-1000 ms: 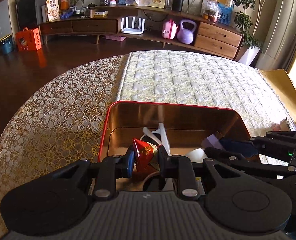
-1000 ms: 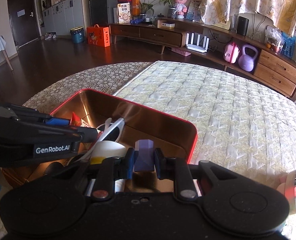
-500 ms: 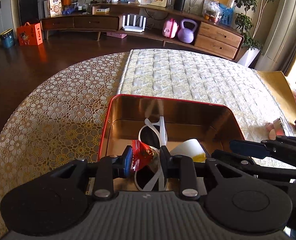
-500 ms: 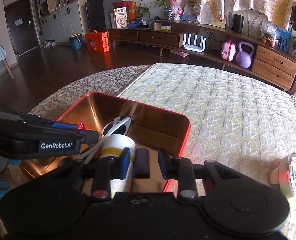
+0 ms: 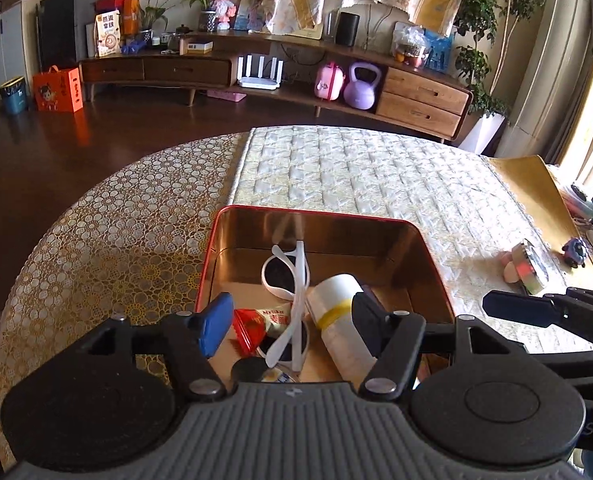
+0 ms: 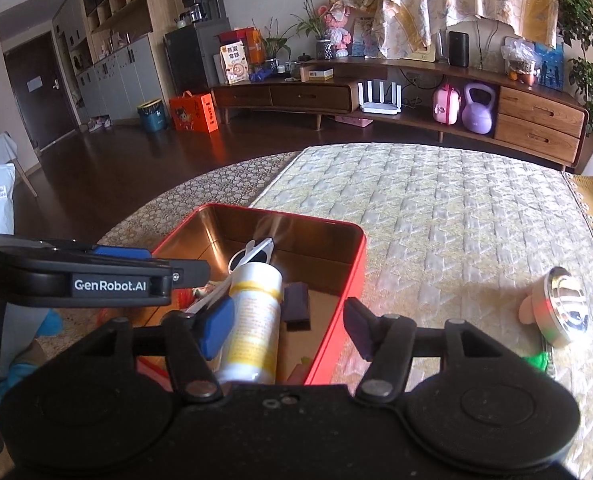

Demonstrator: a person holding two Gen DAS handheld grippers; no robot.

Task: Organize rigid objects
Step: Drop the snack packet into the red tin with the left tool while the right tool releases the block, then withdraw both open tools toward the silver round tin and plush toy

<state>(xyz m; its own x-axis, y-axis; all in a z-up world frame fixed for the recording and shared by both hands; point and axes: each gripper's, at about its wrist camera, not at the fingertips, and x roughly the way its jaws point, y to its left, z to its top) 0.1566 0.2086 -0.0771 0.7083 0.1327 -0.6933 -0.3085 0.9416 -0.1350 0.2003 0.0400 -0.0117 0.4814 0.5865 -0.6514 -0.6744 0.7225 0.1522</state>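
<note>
Both grippers, left [image 5: 290,322] and right [image 6: 282,326], have just been opening; their jaws stand wide with nothing gripped. The sachet [image 5: 256,322] and dark block [image 6: 296,300] lie in the tin [image 6: 336,229] beside sunglasses [image 5: 292,280] and bottle [image 6: 254,320]. A shiny disc [image 6: 564,306] waits outside, to the right.

A round table [image 5: 96,248] wears a gold lace cloth and a quilted runner [image 5: 356,172]. On it sit a red tin [image 5: 320,216], a shiny round disc [image 6: 566,306] and a small blue toy [image 5: 575,251].

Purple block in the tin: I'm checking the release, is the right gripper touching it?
Apart. The right wrist view shows the purple block lying in the red tin, clear of the right gripper, jaws just opened.
</note>
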